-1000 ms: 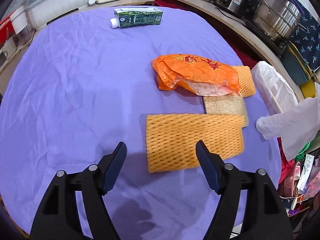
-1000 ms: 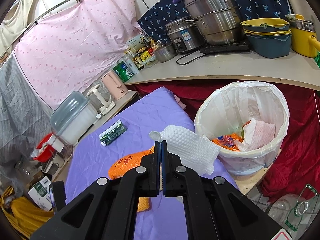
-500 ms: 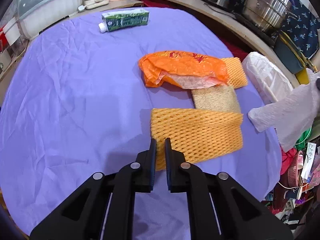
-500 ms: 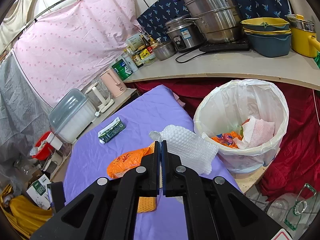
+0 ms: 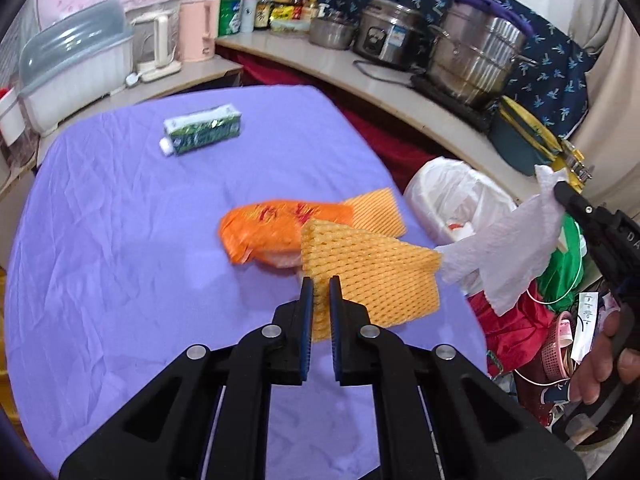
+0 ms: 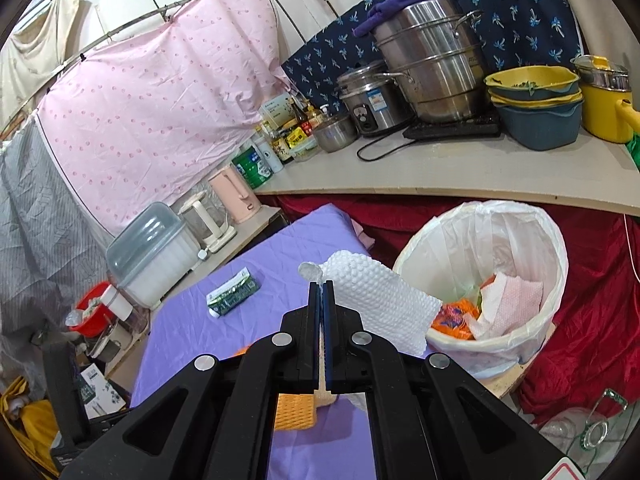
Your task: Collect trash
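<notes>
My left gripper (image 5: 319,294) is shut on the near corner of an orange foam net (image 5: 372,272) and holds it lifted above the purple table (image 5: 120,240). Behind it lie an orange plastic bag (image 5: 276,224) and a second orange net (image 5: 376,210). My right gripper (image 6: 322,294) is shut on a white bubbly foam sheet (image 6: 380,300), which hangs beside the lined trash bin (image 6: 520,220). In the left wrist view that same sheet (image 5: 508,248) dangles from the right gripper (image 5: 560,192) at the right. A green drink carton (image 5: 204,130) lies at the table's far side.
The white-lined bin (image 5: 452,196) stands off the table's right edge and holds paper and orange wrappers. A counter (image 6: 460,168) behind carries steel pots, bowls and bottles. A covered dish rack (image 5: 72,72) and kettles stand at the far left. A hand (image 5: 600,364) grips the right tool.
My left gripper closed on the corner of the near orange net and lifted it off the table, so the view rose. The right gripper rose slightly with the white sheet.
</notes>
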Demonstrator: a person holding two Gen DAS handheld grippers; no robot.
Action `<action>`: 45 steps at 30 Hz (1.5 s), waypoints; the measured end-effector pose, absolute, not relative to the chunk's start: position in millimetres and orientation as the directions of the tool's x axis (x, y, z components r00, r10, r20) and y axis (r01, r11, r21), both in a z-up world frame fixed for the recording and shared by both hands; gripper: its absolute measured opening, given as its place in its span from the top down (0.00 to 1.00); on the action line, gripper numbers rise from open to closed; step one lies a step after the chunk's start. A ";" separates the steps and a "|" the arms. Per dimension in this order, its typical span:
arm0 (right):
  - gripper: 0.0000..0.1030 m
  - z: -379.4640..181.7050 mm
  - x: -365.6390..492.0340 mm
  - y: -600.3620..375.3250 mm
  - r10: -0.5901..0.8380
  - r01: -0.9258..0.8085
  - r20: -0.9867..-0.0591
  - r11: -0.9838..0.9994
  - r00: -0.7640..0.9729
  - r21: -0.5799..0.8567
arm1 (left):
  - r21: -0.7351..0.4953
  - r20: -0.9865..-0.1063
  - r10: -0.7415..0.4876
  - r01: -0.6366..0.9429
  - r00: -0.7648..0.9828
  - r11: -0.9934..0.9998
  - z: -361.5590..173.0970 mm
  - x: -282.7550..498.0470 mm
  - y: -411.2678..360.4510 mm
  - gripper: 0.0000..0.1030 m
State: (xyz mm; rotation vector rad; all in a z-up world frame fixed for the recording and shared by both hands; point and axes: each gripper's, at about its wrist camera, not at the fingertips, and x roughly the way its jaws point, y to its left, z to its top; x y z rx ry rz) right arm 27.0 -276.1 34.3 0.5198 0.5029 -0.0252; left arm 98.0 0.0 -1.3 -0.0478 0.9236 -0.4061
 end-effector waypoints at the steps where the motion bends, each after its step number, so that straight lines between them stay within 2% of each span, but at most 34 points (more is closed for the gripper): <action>1: 0.98 36.9 27.5 -278.7 0.096 0.149 -0.461 0.872 0.882 0.467 | -0.211 -0.761 -0.365 0.327 0.537 0.921 3.2 99.5 -4.2 0.93; 14: 0.98 51.1 47.3 -348.1 -0.027 0.238 -0.438 0.869 0.898 0.434 | -0.187 -0.723 -0.417 0.425 0.550 0.886 32.6 137.4 -95.5 0.93; 30: 0.98 -5.4 90.9 -423.5 -0.042 0.343 -0.527 0.803 0.849 0.488 | -0.134 -0.750 -0.419 0.503 0.512 0.854 14.0 180.6 -199.2 0.93; 33: 0.92 -14.8 93.6 -433.0 -0.035 0.360 -0.544 0.784 0.838 0.505 | -0.130 -0.756 -0.421 0.515 0.501 0.847 9.3 183.8 -214.0 0.93; 45: 0.85 -17.9 87.5 -440.0 -0.065 0.387 -0.555 0.784 0.829 0.486 | -0.130 -0.765 -0.429 0.538 0.480 0.833 1.1 189.8 -242.6 0.92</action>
